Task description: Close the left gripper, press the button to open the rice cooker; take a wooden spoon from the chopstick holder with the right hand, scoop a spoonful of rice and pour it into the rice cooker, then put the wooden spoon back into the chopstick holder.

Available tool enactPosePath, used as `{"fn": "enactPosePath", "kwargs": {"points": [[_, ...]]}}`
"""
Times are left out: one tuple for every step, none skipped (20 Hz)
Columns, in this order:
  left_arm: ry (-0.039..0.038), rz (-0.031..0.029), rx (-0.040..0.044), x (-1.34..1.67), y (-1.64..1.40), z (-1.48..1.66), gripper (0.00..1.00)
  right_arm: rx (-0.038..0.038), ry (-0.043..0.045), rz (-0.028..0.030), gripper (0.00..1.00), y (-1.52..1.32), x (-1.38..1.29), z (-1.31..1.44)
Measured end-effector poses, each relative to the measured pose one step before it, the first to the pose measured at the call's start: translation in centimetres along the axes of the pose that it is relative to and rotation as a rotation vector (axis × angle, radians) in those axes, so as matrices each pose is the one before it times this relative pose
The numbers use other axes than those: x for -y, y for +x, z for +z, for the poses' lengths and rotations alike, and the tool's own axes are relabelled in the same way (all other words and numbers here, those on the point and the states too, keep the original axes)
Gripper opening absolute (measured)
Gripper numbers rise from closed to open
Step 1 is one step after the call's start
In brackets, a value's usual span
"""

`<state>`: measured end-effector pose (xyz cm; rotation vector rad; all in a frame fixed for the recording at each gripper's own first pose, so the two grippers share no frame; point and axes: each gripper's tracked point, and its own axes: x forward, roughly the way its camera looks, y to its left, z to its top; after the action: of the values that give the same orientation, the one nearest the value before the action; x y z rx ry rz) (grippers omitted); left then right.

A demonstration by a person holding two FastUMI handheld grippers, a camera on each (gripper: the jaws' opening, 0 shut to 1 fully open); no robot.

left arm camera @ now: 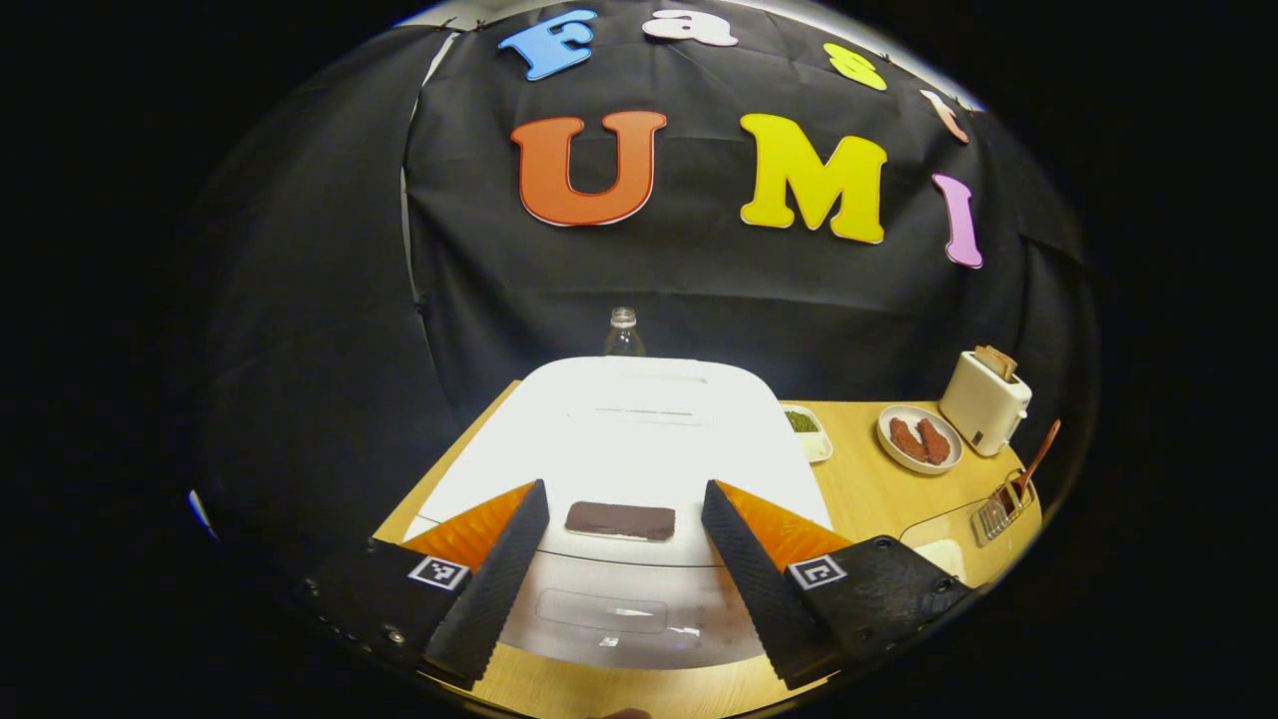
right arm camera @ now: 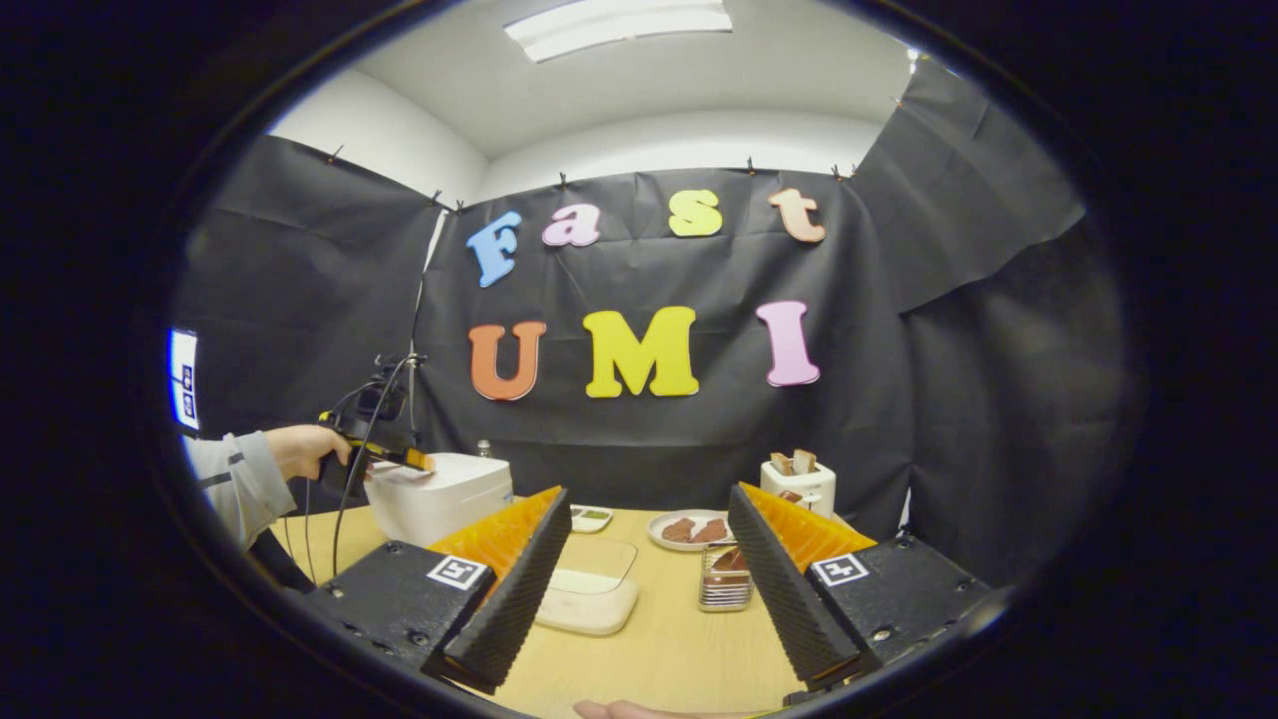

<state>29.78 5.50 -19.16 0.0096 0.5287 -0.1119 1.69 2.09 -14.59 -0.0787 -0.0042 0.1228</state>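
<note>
Spread wide at the frame's bottom, the left gripper [left arm camera: 624,559] straddles the rice cooker [left arm camera: 629,439] lid's button [left arm camera: 602,610] directly beneath, while the right gripper [right arm camera: 649,579], likewise apart, faces the chopstick holder [right arm camera: 726,579] at lower centre.

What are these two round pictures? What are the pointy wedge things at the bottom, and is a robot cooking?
There is no robot here. A person holds a two-finger grabbing tool in each hand, and a small camera rides on each tool, so each picture looks out along that tool's own fingers.

In the left gripper view, the left gripper hangs open just above a white rice cooker with its lid closed. Beside it on the wooden table are a plate of food, a toaster and a wire chopstick holder with a wooden spoon sticking out.

In the right gripper view, the right gripper is open too, with a clear container on the table ahead. Far off at the left you can see the person's hand holding the other tool over the cooker.

Nothing is held yet.
</note>
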Motion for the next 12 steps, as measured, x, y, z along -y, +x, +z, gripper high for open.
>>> {"fn": "enactPosePath", "kwargs": {"points": [[0.01719,-0.00443,-0.01735,0.148,-0.558,-0.248,0.98,0.00218,0.00563,-0.0012,1.0,0.023,-0.021,0.077],[0.00597,0.00393,-0.00245,-0.112,-0.204,0.142,0.98,-0.00306,0.00289,-0.00725,1.0,0.099,0.291,-0.064],[-0.002,0.00538,0.01202,0.045,-0.245,0.261,0.96,-0.00067,0.00187,-0.00588,1.0,-0.091,0.208,-0.083],[-0.00814,0.00103,0.01302,0.315,-0.282,0.379,0.96,-0.00463,-0.00128,-0.00385,0.96,-0.085,0.025,-0.002],[-0.00702,-0.01461,0.01641,0.6,-0.511,0.222,0.95,-0.00347,-0.00365,-0.00259,0.96,-0.317,0.027,-0.061],[-0.00271,-0.00938,0.00879,0.636,-0.578,-0.021,0.95,0.00397,-0.00488,-0.00455,1.0,-0.306,0.099,0.26],[0.00575,-0.00151,0.00938,0.45,-0.787,0.175,0.95,0.00349,-0.00849,-0.00815,0.96,-0.353,0.244,0.315],[0.0121,0.00164,0.01773,0.485,-1.049,0.452,0.95,0.00384,-0.00821,-0.01006,0.96,-0.265,0.28,0.221],[0.01003,-0.00377,0.0256,0.534,-1.232,-0.718,0.95,0.0042,-0.00764,-0.0073,0.96,-0.362,0.166,0.272],[0.00972,-0.01427,0.02149,0.948,-1.275,0.428,0.95,0.00303,-0.00823,-0.00309,1.0,-0.345,-0.048,0.261],[0.01048,0.0,0.02675,0.709,-1.79,0.639,0.95,0.00272,-0.00595,-0.00371,1.0,-0.281,-0.019,0.335],[0.00776,0.00601,0.02451,0.477,-1.55,0.598,0.95,0.00252,-0.00292,-0.00555,1.0,-0.362,0.074,0.369]]}}
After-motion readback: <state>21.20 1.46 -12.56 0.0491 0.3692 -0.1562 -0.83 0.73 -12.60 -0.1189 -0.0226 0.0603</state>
